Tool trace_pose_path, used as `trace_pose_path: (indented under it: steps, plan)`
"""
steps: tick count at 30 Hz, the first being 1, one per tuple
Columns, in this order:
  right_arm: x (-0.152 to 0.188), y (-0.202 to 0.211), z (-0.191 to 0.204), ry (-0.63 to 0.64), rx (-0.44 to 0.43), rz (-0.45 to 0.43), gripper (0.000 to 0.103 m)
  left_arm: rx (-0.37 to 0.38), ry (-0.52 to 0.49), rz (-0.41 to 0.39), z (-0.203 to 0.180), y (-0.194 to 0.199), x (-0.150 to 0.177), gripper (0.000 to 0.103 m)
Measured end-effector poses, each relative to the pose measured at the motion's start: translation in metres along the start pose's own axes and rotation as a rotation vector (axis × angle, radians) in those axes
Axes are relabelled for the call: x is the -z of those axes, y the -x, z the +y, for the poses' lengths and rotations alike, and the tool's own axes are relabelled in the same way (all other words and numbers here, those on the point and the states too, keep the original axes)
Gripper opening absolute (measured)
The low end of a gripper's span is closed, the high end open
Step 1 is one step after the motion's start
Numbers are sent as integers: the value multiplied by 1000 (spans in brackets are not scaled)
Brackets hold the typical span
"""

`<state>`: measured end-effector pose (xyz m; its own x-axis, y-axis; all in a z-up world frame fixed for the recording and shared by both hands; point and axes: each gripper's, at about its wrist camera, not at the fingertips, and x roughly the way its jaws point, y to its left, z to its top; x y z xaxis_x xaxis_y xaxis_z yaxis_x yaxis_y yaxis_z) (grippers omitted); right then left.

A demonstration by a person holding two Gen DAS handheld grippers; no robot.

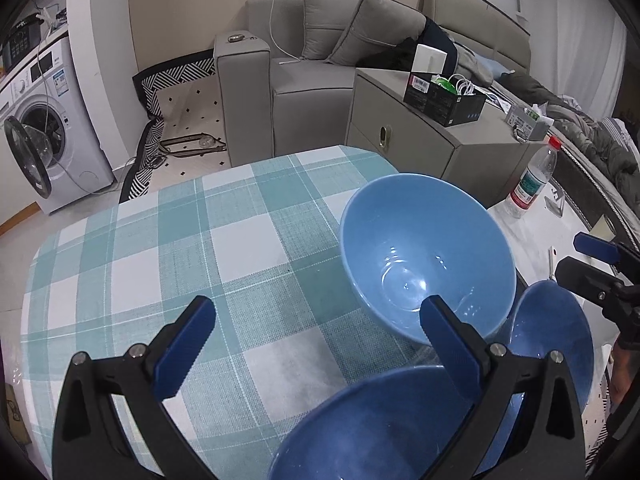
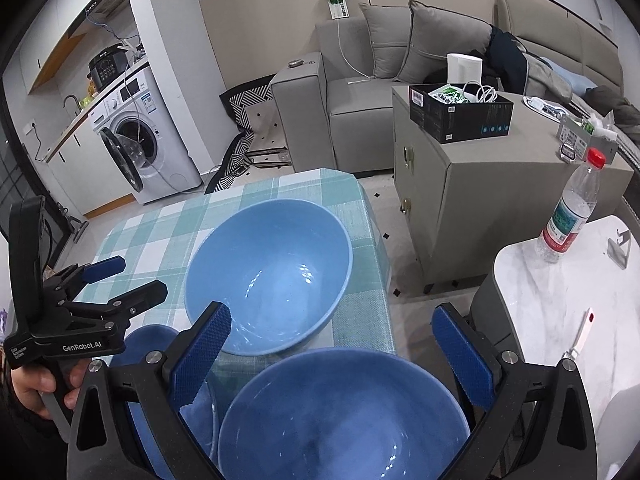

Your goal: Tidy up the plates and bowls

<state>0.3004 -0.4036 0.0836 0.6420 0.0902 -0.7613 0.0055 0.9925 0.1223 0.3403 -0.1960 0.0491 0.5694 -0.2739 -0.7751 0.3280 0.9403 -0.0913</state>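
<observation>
Three blue bowls sit at the near right corner of the checked table (image 1: 160,248). The far bowl (image 1: 424,248) stands upright; it also shows in the right wrist view (image 2: 272,272). A nearer bowl (image 1: 380,428) lies under my left gripper (image 1: 316,344), which is open and empty above the cloth. In the right wrist view my right gripper (image 2: 332,352) is open, hovering over the nearest bowl (image 2: 344,416). A third bowl (image 2: 160,364) sits to its left. The left gripper (image 2: 120,276) is open beside it. The right gripper (image 1: 588,256) shows at the right edge.
A water bottle (image 2: 568,216) stands on a white marble side table (image 2: 560,300) to the right. A grey cabinet (image 2: 480,184) with a black box (image 2: 460,112) stands behind, then a grey sofa (image 2: 360,92). A washing machine (image 2: 136,136) with its door open is at far left.
</observation>
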Motion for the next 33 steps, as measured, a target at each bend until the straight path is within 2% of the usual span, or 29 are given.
trace_pose_path:
  steps: [10, 21, 33]
  plan:
    - [-2, -26, 2, -3, 13, 42, 102, 25, 20, 40, 11, -18, -5, 102]
    - [-5, -38, 0, -9, -1, 56, 102, 17, -1, 55, 10, -29, -9, 103]
    - [-5, -59, -8, -32, 24, 116, 102, 12, -21, 91, 8, -44, -10, 102]
